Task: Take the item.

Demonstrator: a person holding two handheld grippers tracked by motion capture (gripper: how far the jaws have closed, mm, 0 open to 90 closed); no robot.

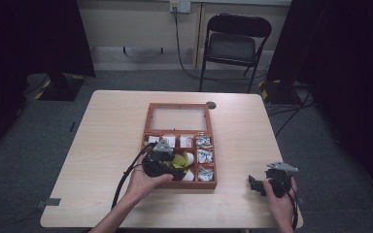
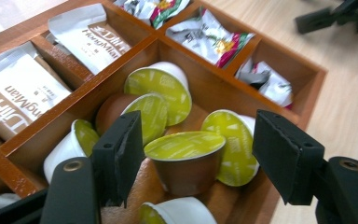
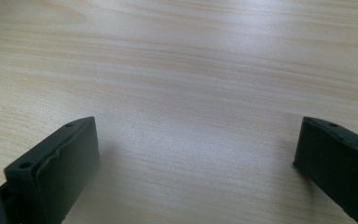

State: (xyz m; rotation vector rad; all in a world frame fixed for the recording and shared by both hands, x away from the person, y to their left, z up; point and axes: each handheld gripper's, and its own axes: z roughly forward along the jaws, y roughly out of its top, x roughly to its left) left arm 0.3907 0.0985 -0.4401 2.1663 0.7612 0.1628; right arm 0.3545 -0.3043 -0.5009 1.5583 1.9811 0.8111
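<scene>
Box (image 1: pixel 179 183) of wood sits open mid-table (image 1: pixel 102 145), its big compartment full of green-lidded pods. Left gripper (image 2: pixel 198 154) hangs over it, jaws spread either side of one upright brown pod (image 2: pixel 185 161), not touching. Right gripper (image 3: pixel 191 163) rests well apart, jaws spread above bare wood.

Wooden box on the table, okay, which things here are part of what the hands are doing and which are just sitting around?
In the job: wooden box, capsules, left gripper open around one.

Lying about: sachets, foil packets, right gripper open above bare table, folding chair.
</scene>
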